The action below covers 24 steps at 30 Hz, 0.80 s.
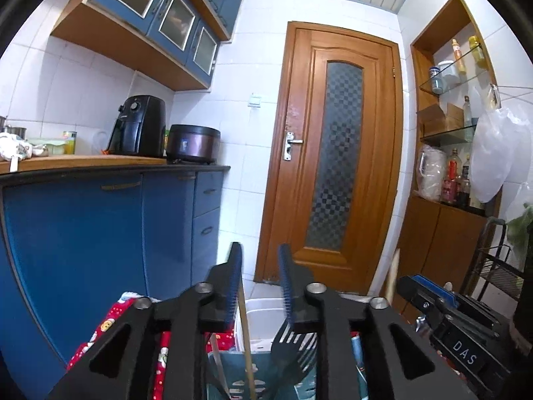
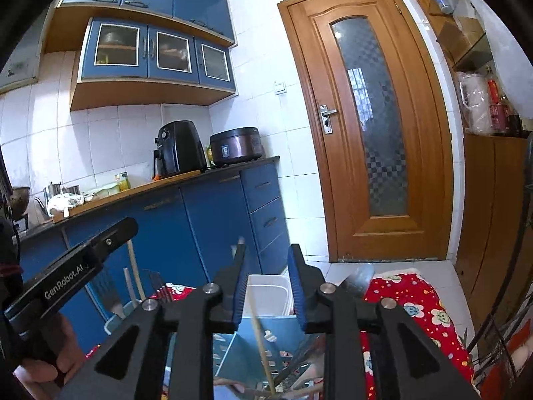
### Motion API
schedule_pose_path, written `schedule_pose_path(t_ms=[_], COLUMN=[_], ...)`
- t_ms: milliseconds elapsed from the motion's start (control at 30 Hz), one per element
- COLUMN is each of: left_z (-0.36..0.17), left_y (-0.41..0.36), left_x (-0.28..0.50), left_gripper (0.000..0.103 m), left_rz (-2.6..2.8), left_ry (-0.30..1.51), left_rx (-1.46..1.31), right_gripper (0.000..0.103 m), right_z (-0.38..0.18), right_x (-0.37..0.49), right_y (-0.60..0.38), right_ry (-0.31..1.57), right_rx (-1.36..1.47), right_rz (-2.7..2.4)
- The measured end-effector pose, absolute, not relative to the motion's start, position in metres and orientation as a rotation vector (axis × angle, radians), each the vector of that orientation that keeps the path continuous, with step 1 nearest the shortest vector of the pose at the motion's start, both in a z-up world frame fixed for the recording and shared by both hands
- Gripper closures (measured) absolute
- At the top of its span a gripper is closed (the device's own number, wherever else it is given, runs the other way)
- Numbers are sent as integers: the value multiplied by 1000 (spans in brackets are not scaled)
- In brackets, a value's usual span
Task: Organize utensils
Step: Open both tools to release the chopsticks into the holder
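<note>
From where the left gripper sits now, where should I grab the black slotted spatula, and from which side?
Grip the black slotted spatula by the neck just under its head, coming down from above. It stands head-up in the blue holder, handle buried, beside the wooden stick. The left gripper is open above it.

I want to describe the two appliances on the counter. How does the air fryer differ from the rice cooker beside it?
The air fryer is tall and all black; the rice cooker is low, wide and brownish with a dark lid. The air fryer has a round knob on its front top, while the rice cooker shows a small front panel. The air fryer stands farther from the door. Both sit on the counter against the tiled wall.
</note>
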State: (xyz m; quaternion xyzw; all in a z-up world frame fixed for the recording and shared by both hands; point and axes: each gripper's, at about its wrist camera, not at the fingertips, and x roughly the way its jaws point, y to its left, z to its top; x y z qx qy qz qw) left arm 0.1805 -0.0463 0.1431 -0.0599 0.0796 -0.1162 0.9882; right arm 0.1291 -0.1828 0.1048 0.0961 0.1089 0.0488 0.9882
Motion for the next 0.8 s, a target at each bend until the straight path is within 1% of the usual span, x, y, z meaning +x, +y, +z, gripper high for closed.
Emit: schedule_pose_path(t_ms=[67, 233, 333, 433, 567, 733, 800], left_z=[146, 150, 153, 156, 159, 158, 156], left_y=[-45, -40, -36, -32, -28, -23, -20], left_x=[176, 164, 154, 143, 123, 97, 86], left_gripper=[72, 70, 68, 65, 55, 45, 41], left_rz=[-236, -244, -244, -253, -264, -269, -267], left_ry=[153, 166, 177, 198, 220, 254, 267], left_rx=[-114, -112, -111, -111, -103, -83, -85], right_gripper=[71, 70, 66, 63, 58, 53, 49], right_z=[108, 118, 123, 126, 128, 125, 123], right_x=[123, 106, 92, 80, 60, 37, 27], right_y=[-184, -184, -181, -178, -173, -169, -167], right_ry=[214, 207, 213, 222, 233, 264, 275], right_rx=[202, 217, 218, 215, 218, 233, 234], right_rz=[104, 113, 120, 126, 136, 147, 143])
